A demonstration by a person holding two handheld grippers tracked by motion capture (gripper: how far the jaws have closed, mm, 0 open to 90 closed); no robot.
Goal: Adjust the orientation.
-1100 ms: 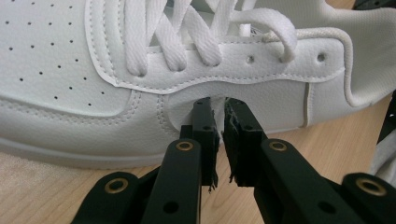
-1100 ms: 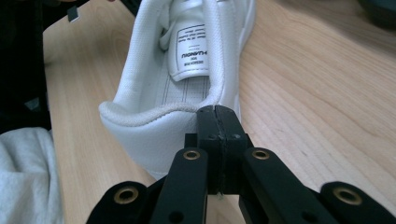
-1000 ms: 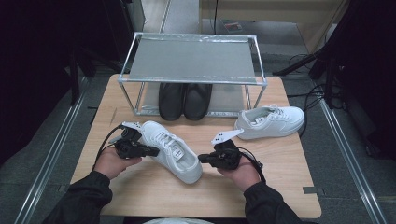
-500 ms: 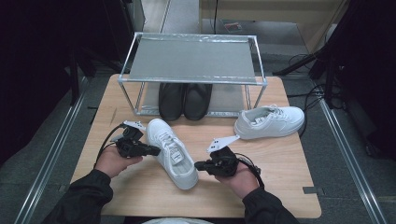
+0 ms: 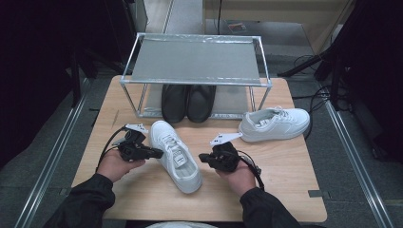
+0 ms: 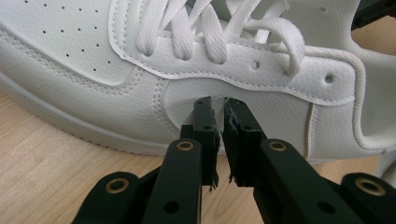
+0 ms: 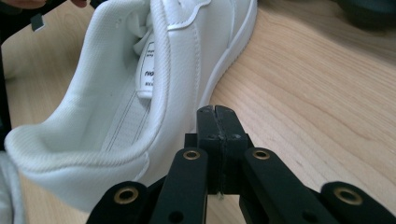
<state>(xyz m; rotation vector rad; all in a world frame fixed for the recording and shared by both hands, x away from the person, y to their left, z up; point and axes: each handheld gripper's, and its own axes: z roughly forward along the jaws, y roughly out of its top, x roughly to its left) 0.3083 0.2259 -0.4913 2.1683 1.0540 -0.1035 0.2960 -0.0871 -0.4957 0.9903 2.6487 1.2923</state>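
A white lace-up sneaker [image 5: 176,156] lies in the middle of the wooden table [image 5: 285,185], toe toward the rack and heel toward me. My left gripper [image 5: 159,153] meets its side from the left. In the left gripper view its jaws [image 6: 219,109] stand almost together, pinching a small fold of the sneaker's [image 6: 140,60] side leather below the laces. My right gripper [image 5: 202,156] is at the sneaker's other side. Seen in the right gripper view, it [image 7: 217,112] is shut on nothing, its tips just beside the sole of the sneaker [image 7: 116,102] near the heel.
A second white sneaker [image 5: 273,124] lies on its sole at the right, near the rack. A metal shoe rack [image 5: 195,59] stands at the table's back with a pair of black shoes [image 5: 187,102] under its shelf. Bare wood surrounds my hands.
The sneaker has turned so that its heel swings nearer to me and it lies more lengthwise. My right gripper has shifted left and slightly toward me alongside it. The left hand stays put.
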